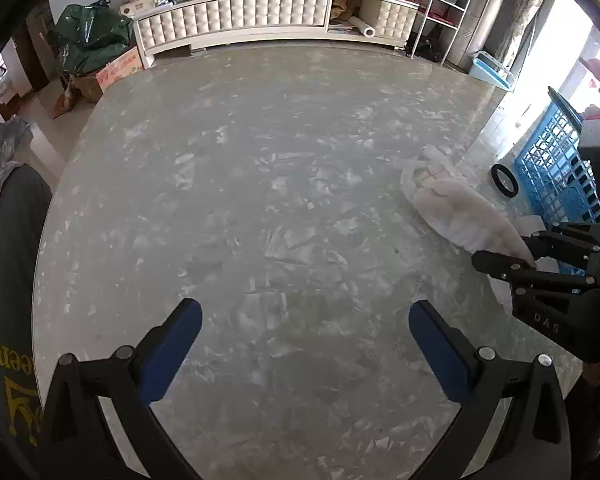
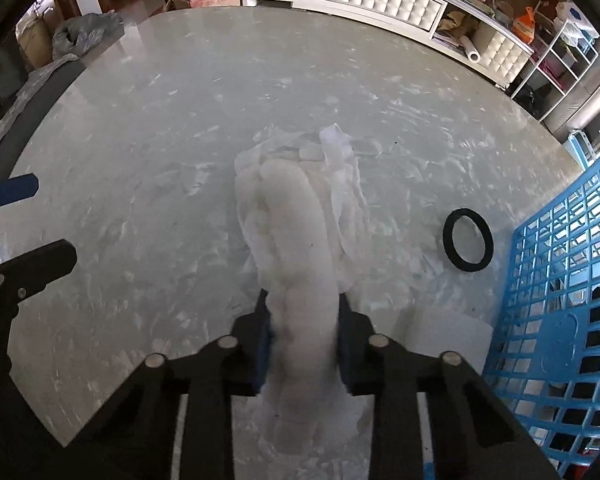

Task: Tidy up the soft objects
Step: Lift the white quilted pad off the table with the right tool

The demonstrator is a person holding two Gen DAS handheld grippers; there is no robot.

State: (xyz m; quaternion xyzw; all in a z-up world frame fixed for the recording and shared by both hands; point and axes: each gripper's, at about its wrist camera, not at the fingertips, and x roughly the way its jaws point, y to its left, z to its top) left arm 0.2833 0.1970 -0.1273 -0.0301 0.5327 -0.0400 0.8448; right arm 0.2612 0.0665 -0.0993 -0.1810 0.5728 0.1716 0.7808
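Note:
A white fluffy soft object (image 2: 296, 240) lies on the grey marble table (image 2: 160, 128), partly inside a thin clear plastic wrap (image 2: 340, 168). My right gripper (image 2: 304, 340) is shut on its near end, with a blue pad pressed on each side. In the left wrist view the soft object (image 1: 460, 212) lies at the right, with the right gripper (image 1: 516, 256) at its near end. My left gripper (image 1: 304, 336) is open and empty, low over bare table to the left of the soft object.
A blue plastic crate (image 2: 560, 300) stands at the table's right edge, also in the left wrist view (image 1: 552, 176). A black ring (image 2: 468, 239) lies between the soft object and the crate. A white cabinet (image 1: 236, 16) stands beyond the table.

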